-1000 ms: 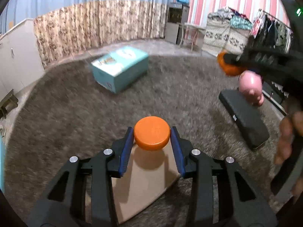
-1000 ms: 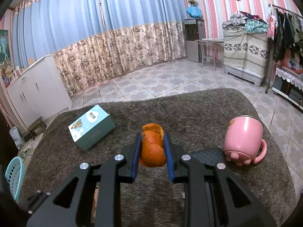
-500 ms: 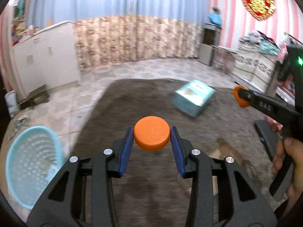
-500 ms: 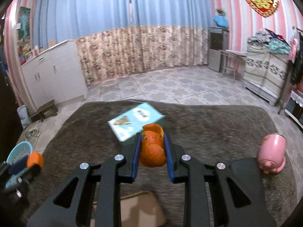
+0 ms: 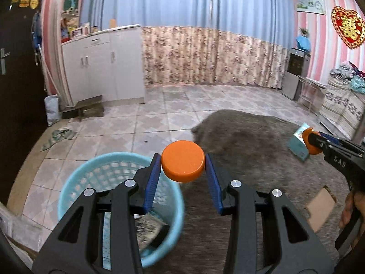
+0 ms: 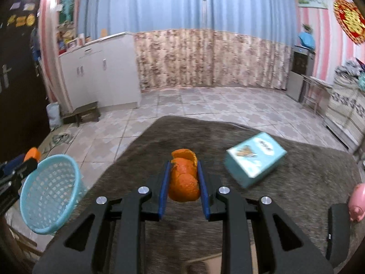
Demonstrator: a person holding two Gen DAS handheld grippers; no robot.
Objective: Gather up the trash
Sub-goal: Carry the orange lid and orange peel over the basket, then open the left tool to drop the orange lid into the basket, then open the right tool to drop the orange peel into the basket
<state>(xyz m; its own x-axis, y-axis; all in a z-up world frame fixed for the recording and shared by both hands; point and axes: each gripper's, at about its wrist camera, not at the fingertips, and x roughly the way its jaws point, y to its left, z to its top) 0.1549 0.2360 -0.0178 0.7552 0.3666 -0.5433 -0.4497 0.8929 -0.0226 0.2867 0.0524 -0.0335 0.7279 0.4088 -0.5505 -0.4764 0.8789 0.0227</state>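
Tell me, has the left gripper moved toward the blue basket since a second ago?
Yes. The left gripper swung left off the rug, nearly over the basket.

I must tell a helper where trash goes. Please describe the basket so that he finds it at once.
Find the grey rug. The basket stands on the tiled floor just off its left edge. It is the only light blue, round, perforated plastic thing there.

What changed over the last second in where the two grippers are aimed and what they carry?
Both views swung away from the brown carpeted table towards the light blue plastic mesh basket, now just under the left gripper. The teal tissue box and pink pig-shaped mug slid rightwards in view. Unchanged: the left gripper grips the round orange plastic cap, the right gripper the orange peel.
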